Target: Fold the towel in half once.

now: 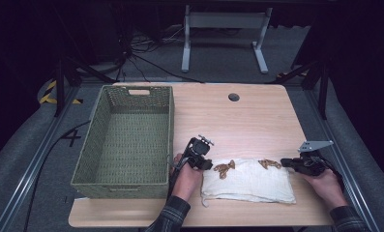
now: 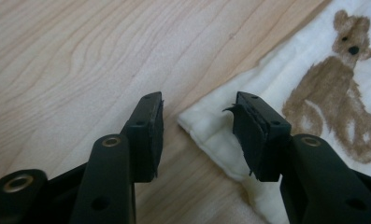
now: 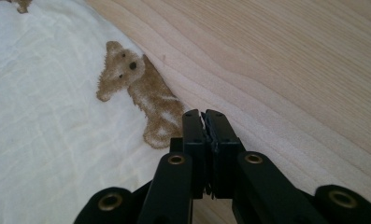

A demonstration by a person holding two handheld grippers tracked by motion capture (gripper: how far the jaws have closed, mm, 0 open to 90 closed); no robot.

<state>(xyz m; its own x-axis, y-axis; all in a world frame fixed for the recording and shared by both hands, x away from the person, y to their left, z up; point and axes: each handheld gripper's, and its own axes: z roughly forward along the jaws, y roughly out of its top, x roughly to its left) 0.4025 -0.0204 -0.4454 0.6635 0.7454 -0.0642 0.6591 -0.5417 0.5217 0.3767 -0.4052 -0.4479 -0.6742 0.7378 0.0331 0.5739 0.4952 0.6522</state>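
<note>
A white padded cloth (image 1: 247, 181) with brown teddy-bear prints (image 1: 224, 168) lies flat on the wooden table (image 1: 238, 121), near its front edge. My left gripper (image 1: 209, 164) is at the cloth's far left corner. In the left gripper view its jaws stand open (image 2: 199, 100) with that corner (image 2: 206, 128) between them, and neither pad presses on it. My right gripper (image 1: 284, 162) is at the far right corner. Its jaws (image 3: 204, 114) are shut on the cloth's edge (image 3: 174, 116), just beside a bear print (image 3: 141, 93).
A green woven basket (image 1: 170, 135) stands on the table's left half, close to my left hand. A round cable hole (image 1: 234, 97) sits near the table's far edge. Beyond the table are a white desk frame (image 1: 223, 21) and floor cables.
</note>
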